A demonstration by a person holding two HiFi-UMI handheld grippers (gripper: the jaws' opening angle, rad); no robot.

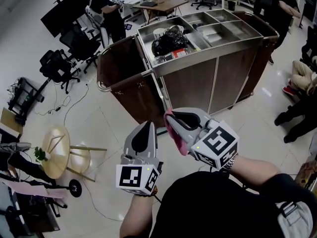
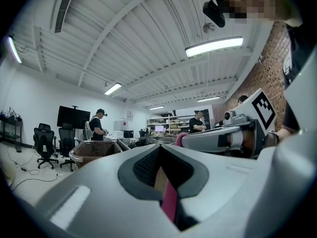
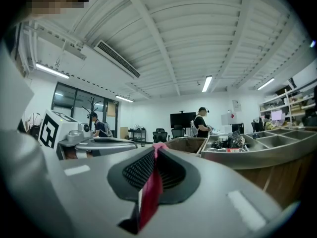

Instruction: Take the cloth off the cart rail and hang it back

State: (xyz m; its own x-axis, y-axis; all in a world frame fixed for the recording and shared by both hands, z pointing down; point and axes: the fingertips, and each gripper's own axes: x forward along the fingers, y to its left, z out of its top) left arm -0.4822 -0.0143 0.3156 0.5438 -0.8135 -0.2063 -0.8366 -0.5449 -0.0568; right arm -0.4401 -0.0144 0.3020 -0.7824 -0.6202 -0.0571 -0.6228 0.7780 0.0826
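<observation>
A pink cloth (image 1: 174, 133) is stretched between my two grippers, raised in front of me and short of the cart (image 1: 208, 78). My right gripper (image 1: 171, 114) is shut on one end of it, and the cloth (image 3: 151, 192) shows as a pink strip pinched in its jaws. My left gripper (image 1: 148, 125) is shut on the other end, where a thin pink strip of cloth (image 2: 170, 202) runs between its pads. The cart rail (image 1: 121, 82) curves round a brown bag at the cart's left end, beyond both grippers. Nothing hangs on the rail.
A black bag (image 1: 170, 41) lies in the cart's steel top trays. Behind the cart stands a person (image 1: 106, 14), and others are at the right edge. Office chairs (image 1: 69, 48) and floor cables are at the left. A round wooden stool (image 1: 55, 151) lies tipped at lower left.
</observation>
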